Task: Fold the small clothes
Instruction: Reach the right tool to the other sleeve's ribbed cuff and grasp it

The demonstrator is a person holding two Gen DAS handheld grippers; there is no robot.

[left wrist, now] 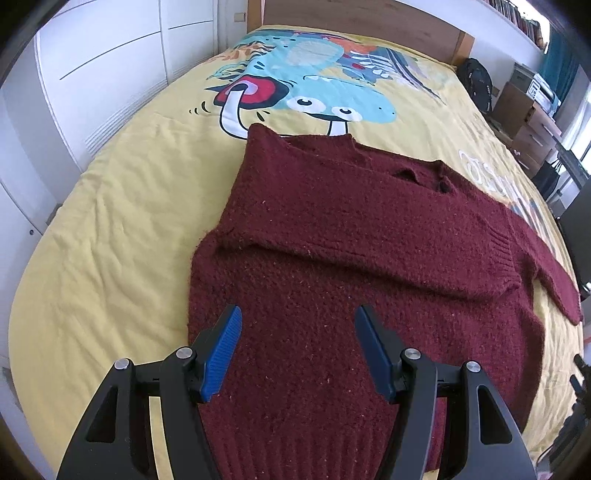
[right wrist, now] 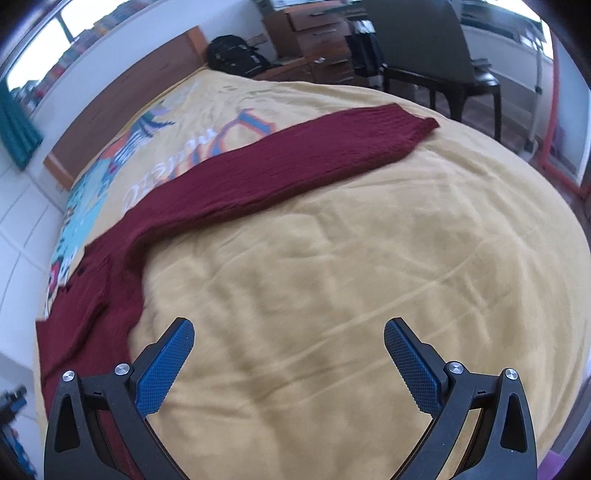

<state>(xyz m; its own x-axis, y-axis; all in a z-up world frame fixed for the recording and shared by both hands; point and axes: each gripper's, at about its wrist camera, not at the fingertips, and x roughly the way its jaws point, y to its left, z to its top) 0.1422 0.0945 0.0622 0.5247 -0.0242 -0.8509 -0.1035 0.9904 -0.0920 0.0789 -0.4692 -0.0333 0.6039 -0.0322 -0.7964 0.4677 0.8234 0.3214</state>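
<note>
A dark red knitted sweater (left wrist: 343,236) lies flat on the yellow bedspread (left wrist: 122,206). Its left sleeve is folded across the body; its right sleeve (left wrist: 546,254) stretches out to the right. My left gripper (left wrist: 297,325) is open and empty, above the sweater's lower body near the hem. In the right wrist view the outstretched sleeve (right wrist: 280,166) runs across the bedspread (right wrist: 369,258) toward the far right, with the sweater body (right wrist: 92,291) at the left. My right gripper (right wrist: 288,339) is open and empty over bare bedspread, right of the sweater body.
The bedspread has a cartoon print (left wrist: 306,85) near the wooden headboard (left wrist: 354,18). White wardrobe doors (left wrist: 99,62) stand left of the bed. A black backpack (right wrist: 236,55), wooden drawers (right wrist: 317,40) and a dark chair (right wrist: 443,62) stand beyond the bed's far side.
</note>
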